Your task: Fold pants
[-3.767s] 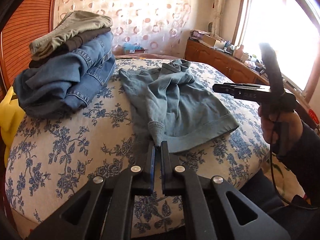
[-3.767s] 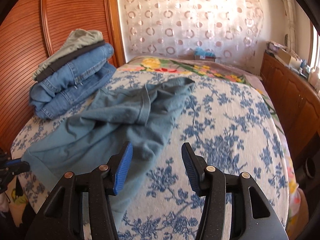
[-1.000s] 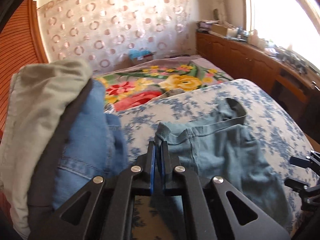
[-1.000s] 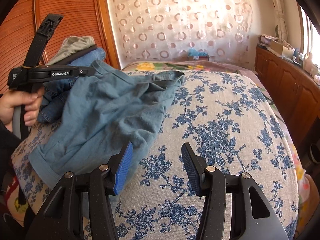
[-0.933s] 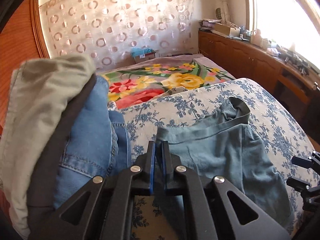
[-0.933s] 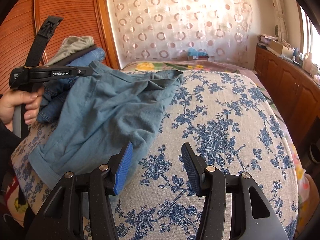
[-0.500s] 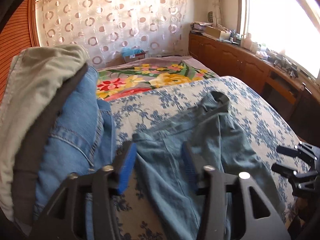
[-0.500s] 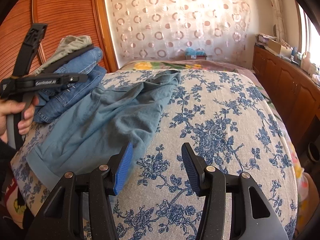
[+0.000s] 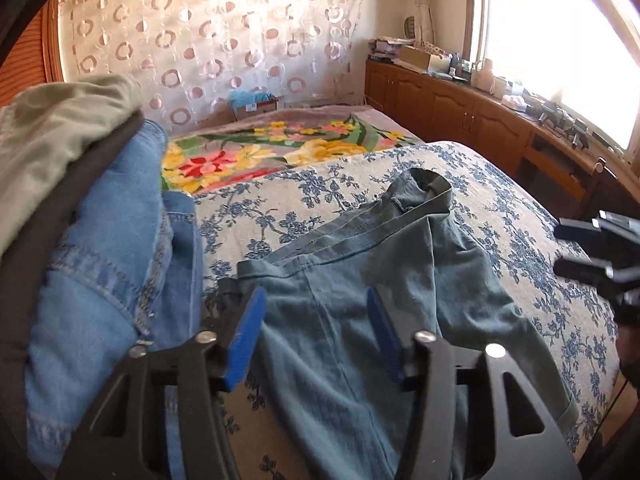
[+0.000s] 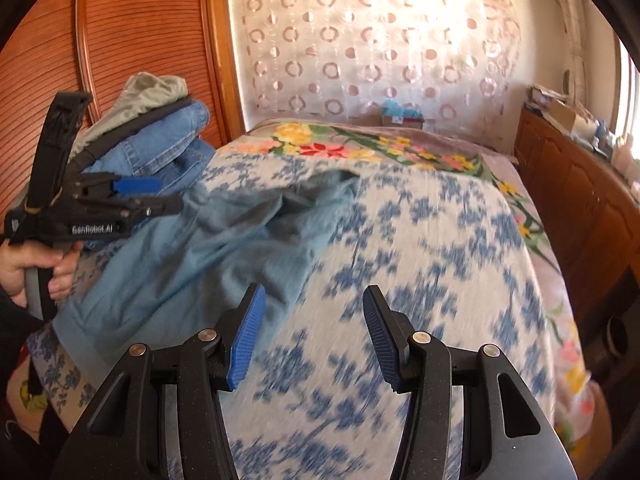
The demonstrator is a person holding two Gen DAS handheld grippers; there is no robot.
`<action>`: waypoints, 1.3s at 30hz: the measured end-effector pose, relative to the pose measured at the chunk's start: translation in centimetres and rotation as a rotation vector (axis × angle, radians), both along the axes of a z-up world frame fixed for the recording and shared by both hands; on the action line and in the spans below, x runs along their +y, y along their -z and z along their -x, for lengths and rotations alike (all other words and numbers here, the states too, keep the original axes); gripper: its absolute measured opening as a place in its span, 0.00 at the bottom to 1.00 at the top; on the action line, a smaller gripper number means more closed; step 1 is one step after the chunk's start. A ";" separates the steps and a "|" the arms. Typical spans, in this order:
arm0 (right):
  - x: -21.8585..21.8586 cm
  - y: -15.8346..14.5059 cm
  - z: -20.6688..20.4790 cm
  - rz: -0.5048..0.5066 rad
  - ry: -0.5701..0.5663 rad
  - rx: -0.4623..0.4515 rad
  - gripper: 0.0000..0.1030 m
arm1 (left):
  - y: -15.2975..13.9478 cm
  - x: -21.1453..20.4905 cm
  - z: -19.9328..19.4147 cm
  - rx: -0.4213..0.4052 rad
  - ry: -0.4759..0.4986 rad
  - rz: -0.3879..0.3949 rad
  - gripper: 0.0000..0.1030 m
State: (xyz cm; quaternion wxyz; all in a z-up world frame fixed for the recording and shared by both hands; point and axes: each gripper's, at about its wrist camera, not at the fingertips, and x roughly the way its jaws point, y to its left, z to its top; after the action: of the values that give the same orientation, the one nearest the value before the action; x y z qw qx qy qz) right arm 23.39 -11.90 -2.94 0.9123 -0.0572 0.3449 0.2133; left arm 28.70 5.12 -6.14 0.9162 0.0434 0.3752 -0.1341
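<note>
From the left wrist view we see the left gripper [image 9: 316, 336] with its blue-padded jaws standing apart and nothing pinched; they have just been closing a little after springing open. The crumpled teal cotton pants [image 9: 384, 300] lie flat on the blue-flowered bedspread [image 9: 532, 240] right under and ahead of that claw, waistband away from us, cloth showing between the pads but untouched by them. A stack of folded denim and khaki garments [image 9: 100, 240] sits just left of it. From the right wrist view we see the right gripper [image 10: 314, 336] held wide and empty above bare bedspread, the pants [image 10: 224, 248] lying to its left, their edge just beside its left finger. Our left hand [image 10: 36, 268] grips the other tool by the stack.
</note>
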 end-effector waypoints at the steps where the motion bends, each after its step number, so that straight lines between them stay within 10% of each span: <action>1: 0.0 -0.3 -0.7 0.003 -0.008 0.003 0.50 | 0.2 -0.1 -0.4 0.009 0.002 -0.006 0.44; 12: 1.6 -0.1 -10.5 -0.014 -0.085 0.092 0.50 | 2.8 0.0 -3.3 0.108 -0.037 -0.051 0.34; 20: 3.2 1.8 -12.9 -0.016 -0.141 0.168 0.45 | 3.1 0.3 -3.1 0.097 -0.034 -0.019 0.03; 29: 3.8 2.2 -14.8 -0.018 -0.144 0.214 0.38 | 1.5 2.3 -2.3 0.018 -0.116 0.004 0.01; 39: 5.6 2.1 -16.4 0.116 -0.069 0.108 0.08 | 1.6 2.5 -2.1 0.017 -0.135 0.008 0.01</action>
State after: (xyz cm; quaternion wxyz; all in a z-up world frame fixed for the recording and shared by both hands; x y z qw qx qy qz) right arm 39.77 -6.34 -5.06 0.8796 -0.1103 0.4032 0.2270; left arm 30.83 7.60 -7.77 0.9200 0.0132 0.3847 -0.0740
